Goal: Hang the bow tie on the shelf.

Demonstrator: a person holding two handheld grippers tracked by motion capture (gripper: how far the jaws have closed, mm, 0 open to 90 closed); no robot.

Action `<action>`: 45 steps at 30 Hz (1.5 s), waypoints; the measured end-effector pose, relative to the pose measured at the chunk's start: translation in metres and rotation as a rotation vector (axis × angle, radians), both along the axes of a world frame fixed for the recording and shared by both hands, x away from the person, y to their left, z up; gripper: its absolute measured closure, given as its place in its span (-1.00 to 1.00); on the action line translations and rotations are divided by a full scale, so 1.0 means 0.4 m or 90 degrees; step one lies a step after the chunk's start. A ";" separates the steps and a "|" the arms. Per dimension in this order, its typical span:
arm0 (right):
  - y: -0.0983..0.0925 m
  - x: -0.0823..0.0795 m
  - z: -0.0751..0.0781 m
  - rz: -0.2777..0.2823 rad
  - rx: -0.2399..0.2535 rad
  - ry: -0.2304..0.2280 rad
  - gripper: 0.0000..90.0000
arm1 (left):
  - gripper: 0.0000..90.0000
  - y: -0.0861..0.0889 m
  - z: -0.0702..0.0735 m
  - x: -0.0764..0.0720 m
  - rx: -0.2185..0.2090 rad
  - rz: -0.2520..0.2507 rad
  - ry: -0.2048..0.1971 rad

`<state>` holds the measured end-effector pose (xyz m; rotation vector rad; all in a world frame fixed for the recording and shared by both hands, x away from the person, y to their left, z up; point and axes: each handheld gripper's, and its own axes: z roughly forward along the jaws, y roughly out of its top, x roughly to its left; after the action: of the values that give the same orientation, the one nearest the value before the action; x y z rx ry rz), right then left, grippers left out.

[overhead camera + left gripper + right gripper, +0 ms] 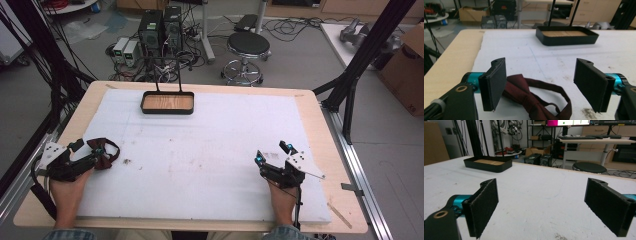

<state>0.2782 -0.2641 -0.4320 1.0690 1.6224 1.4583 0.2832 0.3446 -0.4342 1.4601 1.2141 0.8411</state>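
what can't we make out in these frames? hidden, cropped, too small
- Bow tie: left gripper view, near end cut by the bottom edge and partly behind one jaw; high view, too small to tell its knot.
- Tray: its handle's top is cut off in the left gripper view.
- Left gripper: whether it touches the bow tie is unclear.

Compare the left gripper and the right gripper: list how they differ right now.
The left gripper has a dark red bow tie lying between its jaws; the right gripper has bare white mat between its own. The left sits at the mat's left edge, the right near its right side. Both are open, hand-held, and rest low on the table.
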 end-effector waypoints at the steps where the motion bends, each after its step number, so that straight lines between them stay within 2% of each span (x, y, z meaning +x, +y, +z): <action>1: 0.000 0.000 0.000 0.000 0.001 0.001 -0.76 | -0.41 -0.001 -0.003 0.005 0.005 0.003 0.011; 9: 0.000 0.000 0.000 0.003 0.001 0.001 -0.75 | -0.27 -0.009 -0.017 0.025 0.031 0.027 0.086; 11: 0.000 0.000 0.000 0.002 0.000 0.001 -0.76 | -0.25 -0.007 -0.018 0.024 0.034 0.040 0.096; 13: 0.000 0.000 0.000 0.003 0.001 0.001 -0.75 | -0.24 -0.001 -0.023 0.027 0.021 0.051 0.116; 14: 0.000 0.000 0.000 0.003 0.001 0.001 -0.75 | -0.24 -0.001 -0.023 0.027 0.021 0.051 0.116; 19: 0.001 0.001 -0.001 0.004 -0.001 -0.001 -0.75 | -0.21 -0.005 -0.032 0.039 0.022 0.050 0.155; 22: 0.001 0.001 0.000 0.004 -0.001 -0.002 -0.75 | -0.20 -0.009 -0.033 0.044 0.011 0.049 0.173; 27: 0.001 0.001 0.000 0.002 -0.003 -0.001 -0.75 | -0.07 -0.011 -0.038 0.053 0.008 0.065 0.209; 35: 0.002 0.001 0.000 0.002 -0.001 0.001 -0.75 | 0.16 -0.012 -0.040 0.058 0.009 0.064 0.229; 37: 0.002 0.001 0.000 0.002 -0.002 0.001 -0.75 | 0.29 -0.012 -0.041 0.058 0.006 0.062 0.233; 38: 0.002 0.001 0.000 0.002 -0.002 0.001 -0.75 | 0.29 -0.012 -0.041 0.058 0.004 0.061 0.233; 39: 0.001 0.001 0.000 0.003 -0.002 0.000 -0.75 | 0.44 -0.011 -0.041 0.057 0.002 0.060 0.235; 41: 0.001 0.001 0.000 0.003 -0.002 0.002 -0.75 | 0.57 -0.010 -0.041 0.055 -0.001 0.057 0.234; 44: 0.001 0.001 0.000 0.003 -0.002 0.001 -0.75 | 0.59 -0.009 -0.041 0.054 0.003 0.050 0.232; 45: 0.000 0.002 -0.001 0.004 -0.004 0.000 -0.76 | 0.61 -0.010 -0.038 0.048 0.007 0.043 0.219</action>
<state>0.2790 -0.2639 -0.4323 1.0622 1.6305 1.4560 0.3024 0.3407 -0.4492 1.6255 1.5215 0.6577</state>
